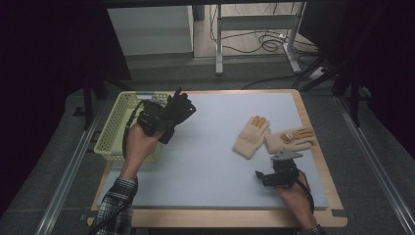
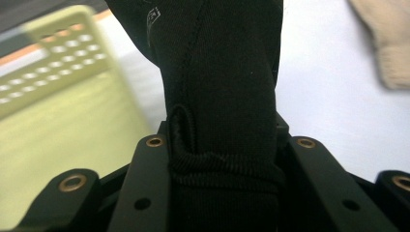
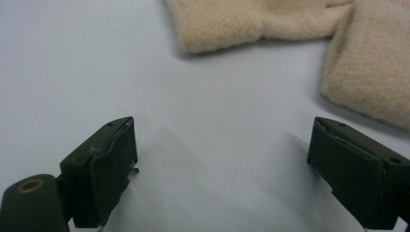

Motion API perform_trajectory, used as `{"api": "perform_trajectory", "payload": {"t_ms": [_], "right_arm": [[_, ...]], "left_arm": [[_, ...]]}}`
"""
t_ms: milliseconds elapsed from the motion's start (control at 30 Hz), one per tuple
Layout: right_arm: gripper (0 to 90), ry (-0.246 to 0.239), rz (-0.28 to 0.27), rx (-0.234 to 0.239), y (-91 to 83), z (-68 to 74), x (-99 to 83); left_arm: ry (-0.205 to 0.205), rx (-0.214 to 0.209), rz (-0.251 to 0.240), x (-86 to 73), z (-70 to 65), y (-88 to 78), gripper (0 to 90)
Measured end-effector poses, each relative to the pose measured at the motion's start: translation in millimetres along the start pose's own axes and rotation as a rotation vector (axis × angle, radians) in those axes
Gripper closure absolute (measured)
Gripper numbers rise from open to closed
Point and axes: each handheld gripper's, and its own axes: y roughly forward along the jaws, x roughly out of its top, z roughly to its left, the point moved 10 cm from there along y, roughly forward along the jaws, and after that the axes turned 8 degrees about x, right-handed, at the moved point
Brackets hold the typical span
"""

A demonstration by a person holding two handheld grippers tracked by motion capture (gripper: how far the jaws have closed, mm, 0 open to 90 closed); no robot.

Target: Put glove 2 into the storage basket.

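- A black glove (image 1: 180,106) is clamped at its cuff between the jaws of the left gripper (image 1: 164,117) and is held above the worktop's (image 1: 205,161) far left corner, at the right rim of a yellow basket (image 1: 113,128).
- The basket is set at the worktop's left edge.
- The right gripper (image 1: 268,177) is held low near the right edge, its jaws spread apart with nothing between them.
- Two cream gloves (image 1: 271,137) are laid just beyond it, overlapping, near the right edge.
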Motion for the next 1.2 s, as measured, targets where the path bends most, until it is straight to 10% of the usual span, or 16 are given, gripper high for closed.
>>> {"api": "perform_trajectory", "payload": {"t_ms": [600, 1200], "right_arm": [[10.0, 0.000, 0.000, 0.000, 0.0, 0.0, 0.0], [10.0, 0.001, -0.001, 0.000, 0.1, 0.1, 0.0]], "left_arm": [[-0.159, 0.184, 0.037, -30.1, 109.8, -2.0, 66.1], [-0.208, 0.197, 0.273, -85.3, 144.7, 59.0, 65.6]]}}
